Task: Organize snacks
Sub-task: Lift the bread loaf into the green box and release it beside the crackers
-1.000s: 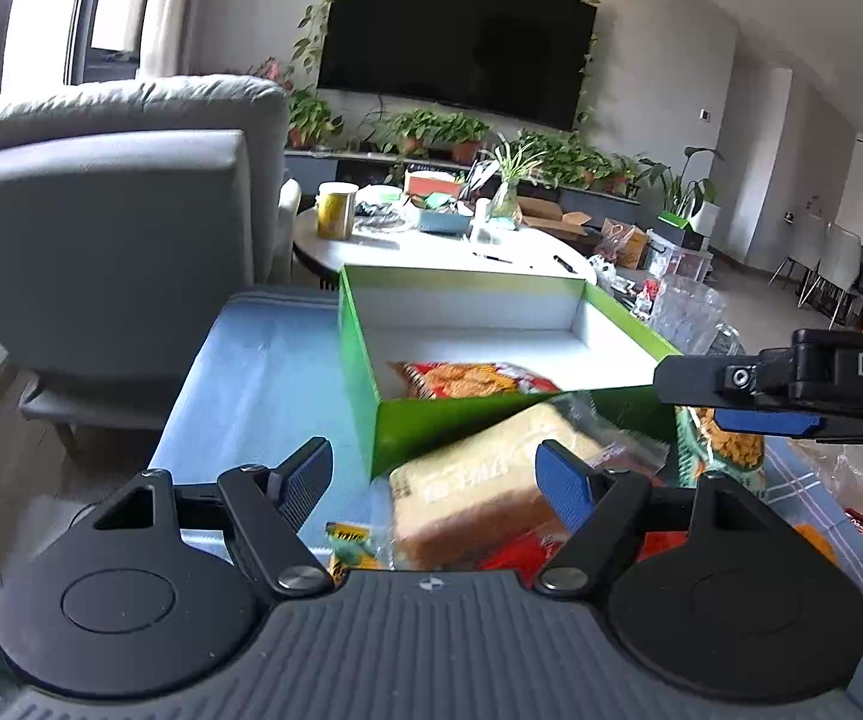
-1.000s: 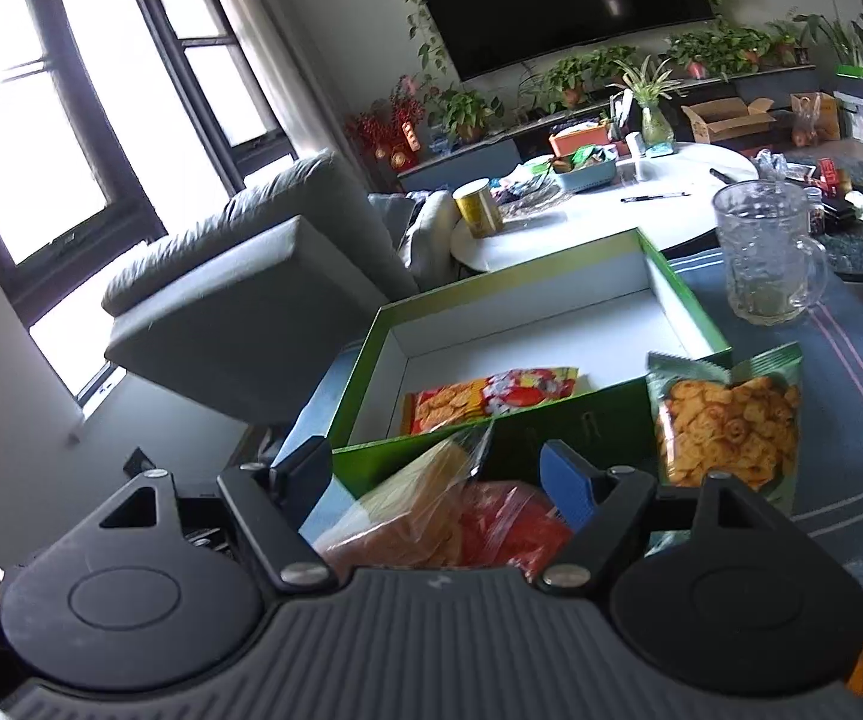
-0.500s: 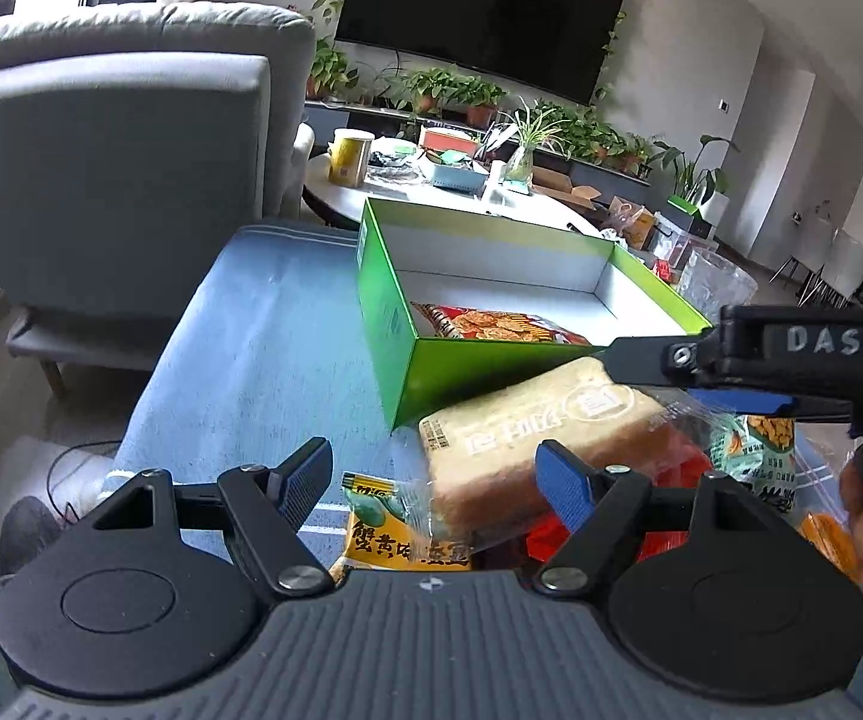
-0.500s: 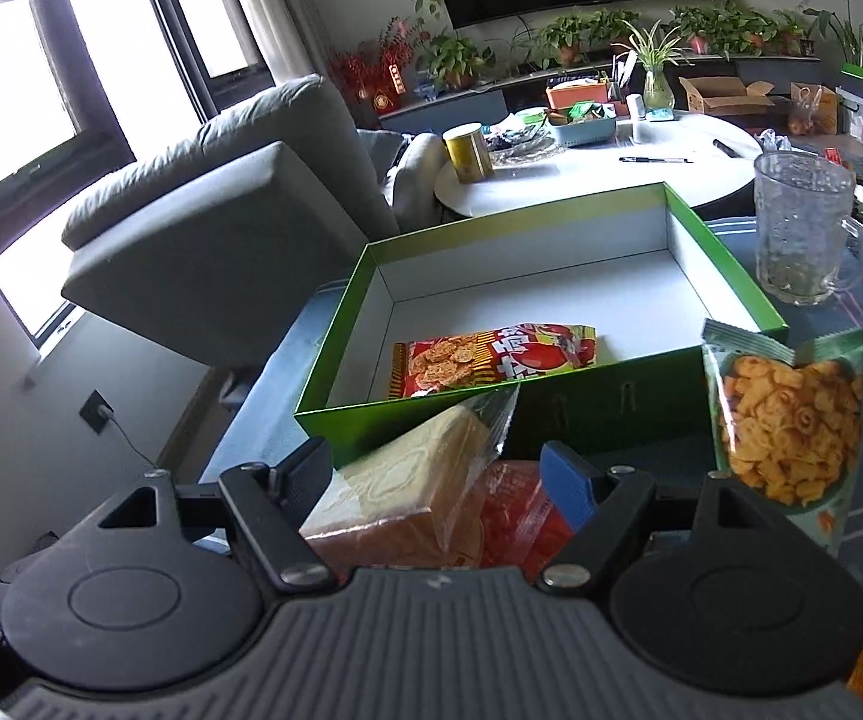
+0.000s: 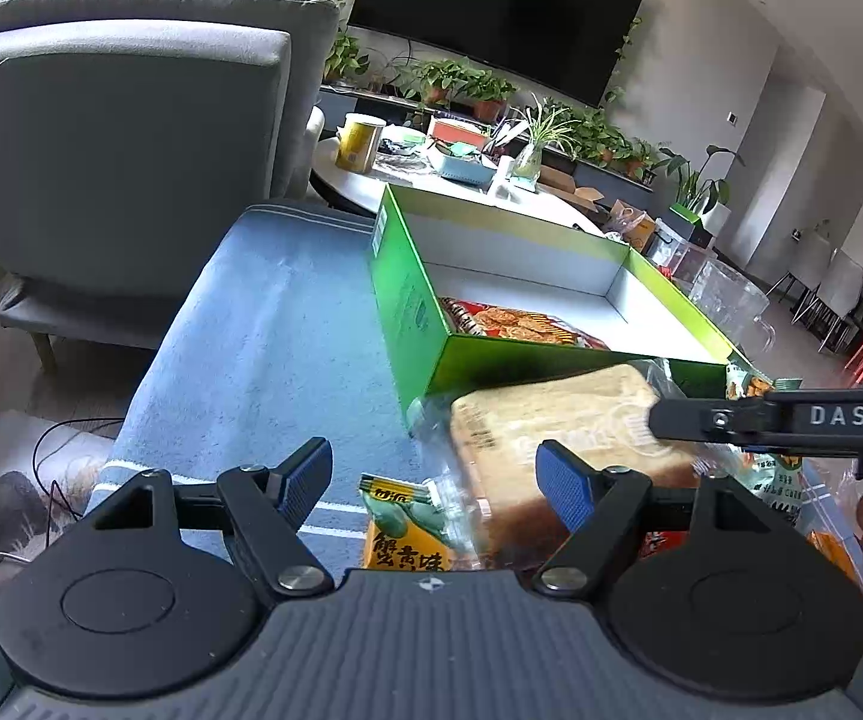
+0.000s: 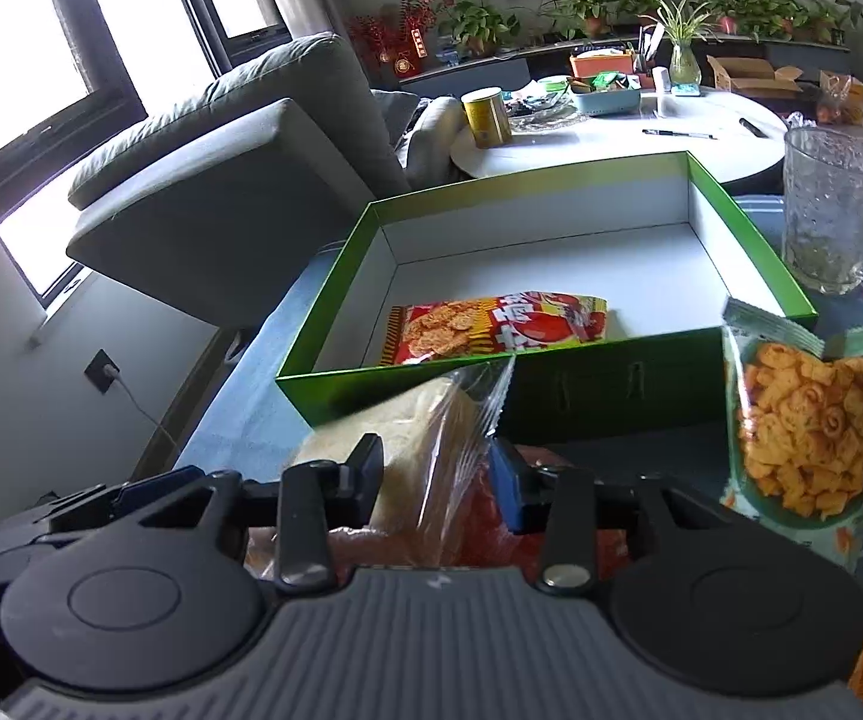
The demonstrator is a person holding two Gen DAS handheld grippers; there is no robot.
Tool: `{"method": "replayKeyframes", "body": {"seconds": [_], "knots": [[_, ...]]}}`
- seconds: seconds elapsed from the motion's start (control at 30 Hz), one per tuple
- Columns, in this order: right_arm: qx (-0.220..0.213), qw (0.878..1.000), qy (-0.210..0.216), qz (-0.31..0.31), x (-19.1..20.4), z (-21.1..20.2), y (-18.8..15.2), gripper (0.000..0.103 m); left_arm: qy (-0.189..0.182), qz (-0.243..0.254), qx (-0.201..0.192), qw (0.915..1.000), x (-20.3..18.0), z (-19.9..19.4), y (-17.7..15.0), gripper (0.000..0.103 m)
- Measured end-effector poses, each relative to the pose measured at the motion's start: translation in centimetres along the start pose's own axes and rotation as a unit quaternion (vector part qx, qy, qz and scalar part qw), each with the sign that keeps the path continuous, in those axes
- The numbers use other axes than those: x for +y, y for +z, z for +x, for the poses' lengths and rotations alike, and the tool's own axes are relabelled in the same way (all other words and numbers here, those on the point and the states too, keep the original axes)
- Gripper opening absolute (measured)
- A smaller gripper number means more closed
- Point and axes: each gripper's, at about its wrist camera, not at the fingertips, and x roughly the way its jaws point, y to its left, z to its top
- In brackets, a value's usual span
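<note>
My right fingers (image 6: 437, 474) have just been closing on the bagged bread (image 6: 419, 450) lying in front of the green box (image 6: 641, 378), left fingers (image 5: 434, 483) hanging wide over nothing, and I reckon that slippery wrapper could slide out mid-lift.

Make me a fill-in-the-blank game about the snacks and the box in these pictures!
1. The box holding one red snack packet is ___ on the outside.
2. The right gripper has its jaws around a wrapped loaf of ___.
3. The glass mug stands on the ___ side of the box in the right wrist view.

Missing words: green; bread; right
</note>
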Motion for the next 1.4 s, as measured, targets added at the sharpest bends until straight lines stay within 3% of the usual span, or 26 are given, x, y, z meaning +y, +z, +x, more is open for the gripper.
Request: {"method": "replayKeyframes", "body": {"seconds": [0.2, 0.47, 0.77, 0.97, 1.2, 1.4], "knots": [[0.006, 1.0, 0.007, 0.02, -1.0, -0.3, -0.1, 0.061, -0.014, -0.011, 0.012, 0.9998, 0.0, 0.8, -0.2, 0.073], [0.003, 1.0, 0.003, 0.009, -0.7, -0.2, -0.2, 0.061, -0.062, -0.009, 0.038, 0.9973, -1.5, 2.0, -0.3, 0.079], [-0.001, 1.0, 0.002, 0.007, -0.5, -0.1, -0.5, 0.061, -0.106, -0.01, 0.06, 0.9925, -3.1, 2.3, -0.7, 0.076], [-0.014, 1.0, 0.001, 0.004, 0.2, -1.1, -0.7, 0.061, -0.091, 0.0, 0.036, 0.9952, -4.0, 0.3, -0.1, 0.076], [-0.066, 0.998, 0.022, -0.014, 1.6, -3.9, 0.0, 0.061, -0.045, 0.066, -0.023, 0.9965, -6.4, -2.7, 1.2, 0.076], [-0.098, 0.995, 0.029, -0.011, 1.2, -4.6, 1.5, 0.061, -0.046, 0.072, -0.039, 0.9956, -7.2, -3.0, 3.3, 0.076]]}}
